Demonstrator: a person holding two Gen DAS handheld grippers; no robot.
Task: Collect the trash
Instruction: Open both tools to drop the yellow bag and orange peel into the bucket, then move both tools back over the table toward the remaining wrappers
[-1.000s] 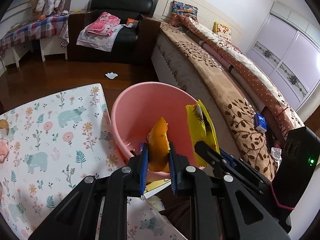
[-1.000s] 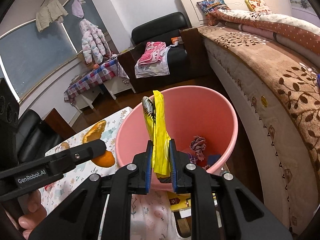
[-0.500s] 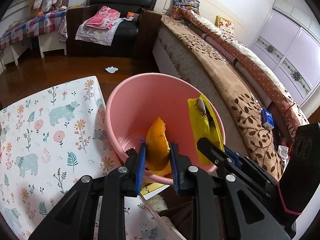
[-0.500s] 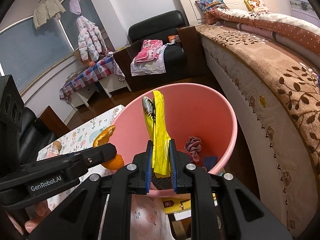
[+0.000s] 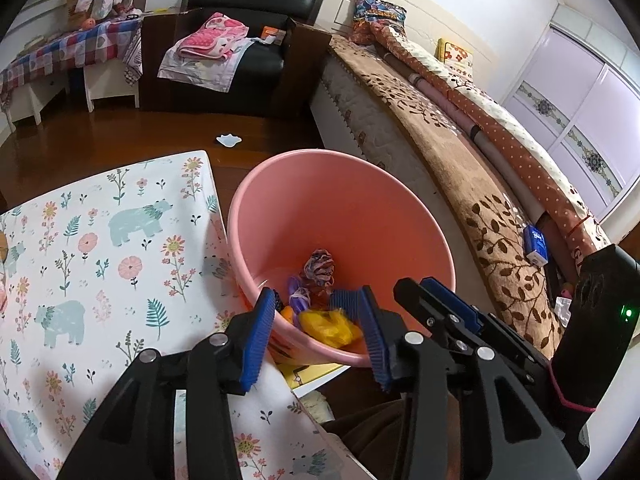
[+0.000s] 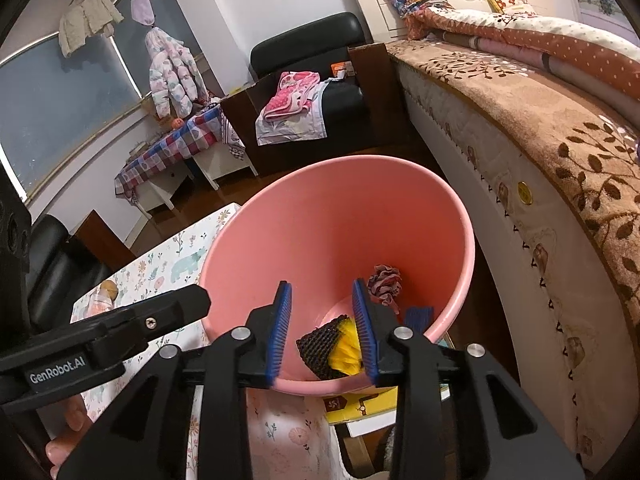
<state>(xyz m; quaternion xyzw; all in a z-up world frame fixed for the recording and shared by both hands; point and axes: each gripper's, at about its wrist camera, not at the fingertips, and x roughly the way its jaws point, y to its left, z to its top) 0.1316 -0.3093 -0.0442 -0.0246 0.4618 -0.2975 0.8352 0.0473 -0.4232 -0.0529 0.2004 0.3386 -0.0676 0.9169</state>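
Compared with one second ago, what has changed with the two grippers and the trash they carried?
Both let go. The left gripper, jaws now open, dropped its orange peel piece into the round pink plastic bin. The right gripper, jaws open too, released the yellow snack wrapper, which now lies at the bin's bottom. The bin and the floral bear-print tablecloth stayed put.

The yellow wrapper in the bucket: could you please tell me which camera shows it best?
The left wrist view: the yellow wrapper lies crumpled in the bucket, framed between the left gripper's open jaws. In the right wrist view, one finger of the open right gripper covers part of it.
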